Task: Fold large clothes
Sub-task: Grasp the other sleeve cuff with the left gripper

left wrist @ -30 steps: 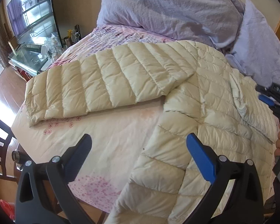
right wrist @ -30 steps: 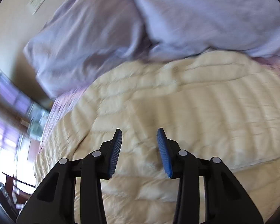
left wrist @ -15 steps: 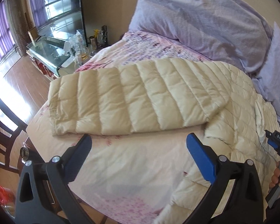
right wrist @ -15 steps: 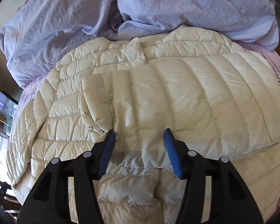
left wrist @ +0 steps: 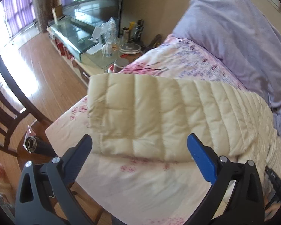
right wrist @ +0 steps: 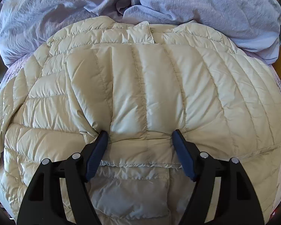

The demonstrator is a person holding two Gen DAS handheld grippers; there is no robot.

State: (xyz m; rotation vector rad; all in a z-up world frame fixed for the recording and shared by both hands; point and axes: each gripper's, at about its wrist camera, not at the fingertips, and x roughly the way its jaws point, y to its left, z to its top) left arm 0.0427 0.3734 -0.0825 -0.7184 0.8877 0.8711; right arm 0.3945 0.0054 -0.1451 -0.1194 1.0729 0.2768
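The jacket [right wrist: 140, 93] lies spread on the bed [left wrist: 140, 183], one sleeve [right wrist: 136, 86] folded across its body. Behind it, the duvet [right wrist: 196, 5] is heaped at the bed's head. The other sleeve [left wrist: 149, 116] stretches toward the bed's left edge. Beyond that edge stands a glass desk [left wrist: 78, 37] crowded with what seem to be bottles; a chair [left wrist: 7, 101] stands farther left on the floor.
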